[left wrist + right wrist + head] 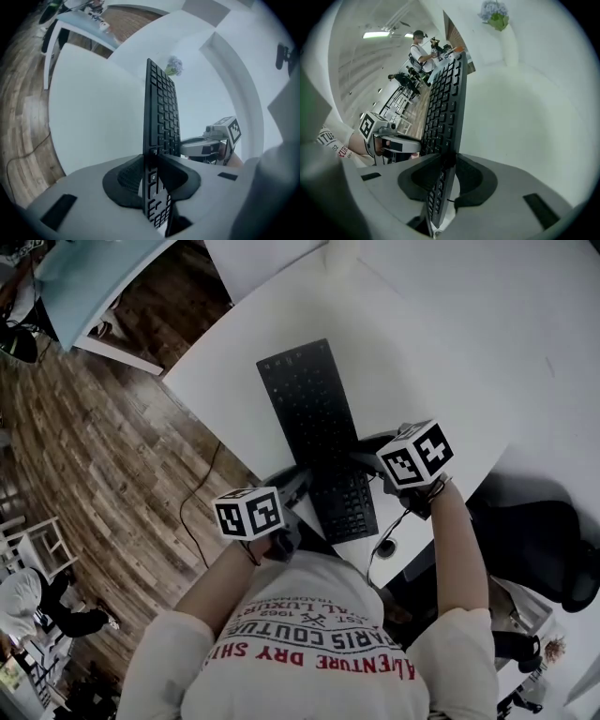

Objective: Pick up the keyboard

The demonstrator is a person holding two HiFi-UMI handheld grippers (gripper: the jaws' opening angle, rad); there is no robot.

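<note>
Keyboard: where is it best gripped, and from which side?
Take the keyboard by its thin long edges near the person's end, one gripper from each side. It is a long flat slab, so jaws fit only across its thickness; the left gripper and right gripper pinch opposite edges.

Keyboard [314,427]: black all over, faint pale key legends.
Table [450,343]: plain white.
Floor [103,446], left of frame: brown wood planks with streaky grain. A thin black cable [192,507] lies across it.
Left gripper [152,176] and right gripper [447,176]: grey bodies, black textured pads [124,180].
Left cube [248,513] and right cube [415,454]: white faces, black square markers.
Shirt [319,634], bottom centre: white, red and dark lettering.
Flowers [496,13], upper right: pale lilac, green leaves.
</note>
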